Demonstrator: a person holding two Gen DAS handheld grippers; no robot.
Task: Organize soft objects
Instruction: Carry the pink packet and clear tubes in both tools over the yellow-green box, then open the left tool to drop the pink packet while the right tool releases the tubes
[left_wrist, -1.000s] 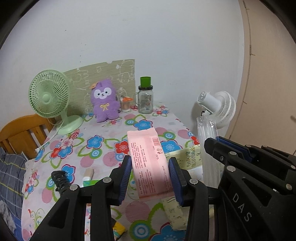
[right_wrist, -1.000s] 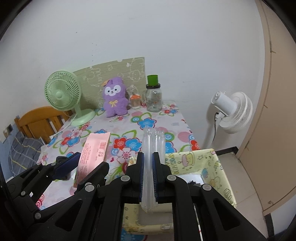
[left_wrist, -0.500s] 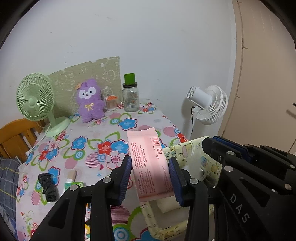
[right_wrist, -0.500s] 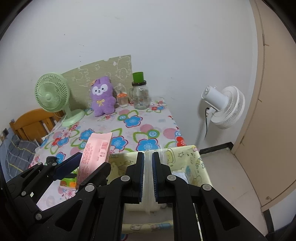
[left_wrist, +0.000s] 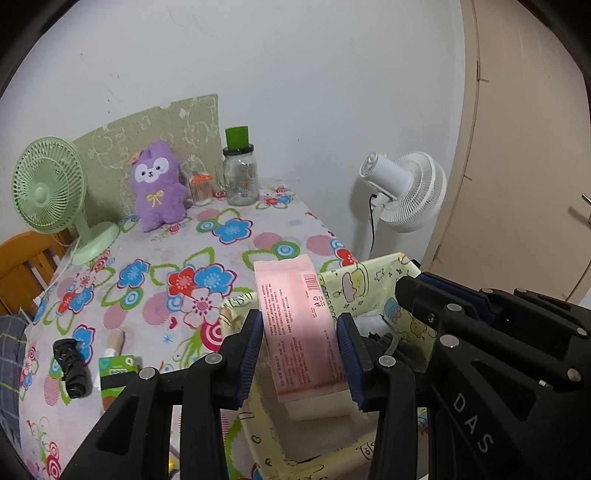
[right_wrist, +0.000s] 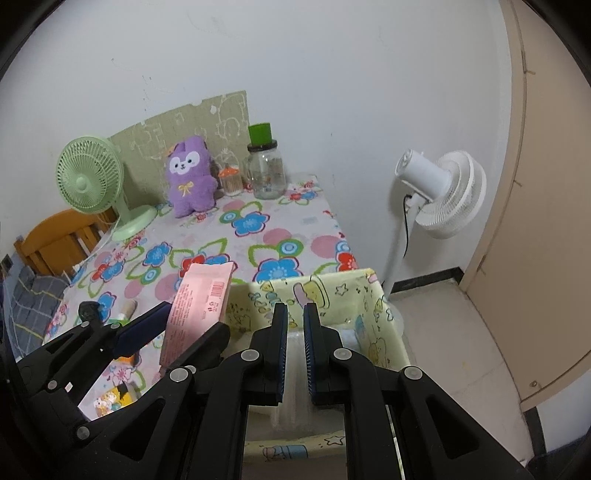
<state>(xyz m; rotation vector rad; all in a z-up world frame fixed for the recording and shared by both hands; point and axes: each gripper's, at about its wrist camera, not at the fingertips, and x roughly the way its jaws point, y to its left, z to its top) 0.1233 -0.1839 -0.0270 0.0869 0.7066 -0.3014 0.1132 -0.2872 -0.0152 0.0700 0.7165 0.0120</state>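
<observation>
Left wrist view: my left tool was clenched on the pink pack, held upright over the yellow fabric bin at the worktop edge. Purple plush sat at the back by the wall.

Right wrist view: my right tool was clenched on a clear plastic bag, w/ its lower end hanging inside the bin. Pink pack showed just to the left.

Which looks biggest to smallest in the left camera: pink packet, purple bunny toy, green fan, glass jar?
1. pink packet, though it is nearest the camera
2. green fan
3. purple bunny toy
4. glass jar
</observation>
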